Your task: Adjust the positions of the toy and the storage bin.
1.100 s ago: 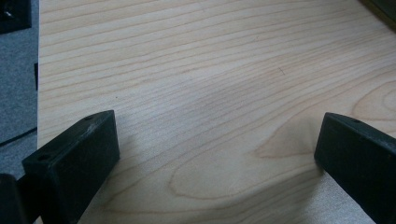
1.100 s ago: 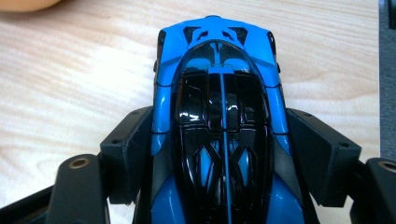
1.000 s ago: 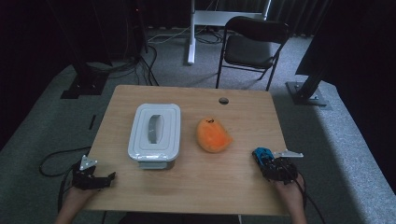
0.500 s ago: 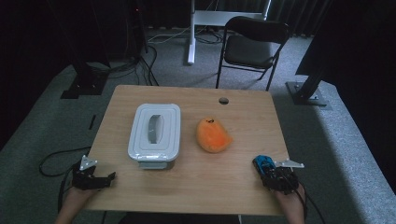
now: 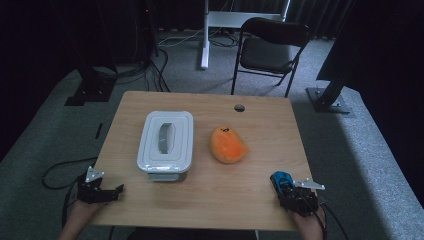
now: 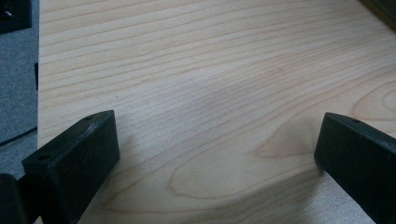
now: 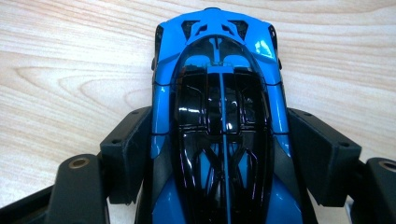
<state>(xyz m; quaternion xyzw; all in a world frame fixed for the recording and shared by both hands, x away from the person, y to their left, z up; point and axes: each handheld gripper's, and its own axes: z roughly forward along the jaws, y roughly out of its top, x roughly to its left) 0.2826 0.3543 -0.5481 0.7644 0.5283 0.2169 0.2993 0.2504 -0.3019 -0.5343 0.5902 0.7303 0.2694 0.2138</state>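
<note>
Two claws: right claw (image 7: pixel 219 154) clamps the blue toy car (image 7: pixel 219 93) by its sides; left claw (image 6: pixel 215 154) gapes over bare table (image 6: pixel 210 70).

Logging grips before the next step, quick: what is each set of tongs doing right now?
Left tongs: open, nothing between the jaws, bare wooden table under them.
Right tongs: closed on the blue toy car, jaws against both its sides.

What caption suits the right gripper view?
Right gripper clamped on a blue toy car above the wooden table.
</note>
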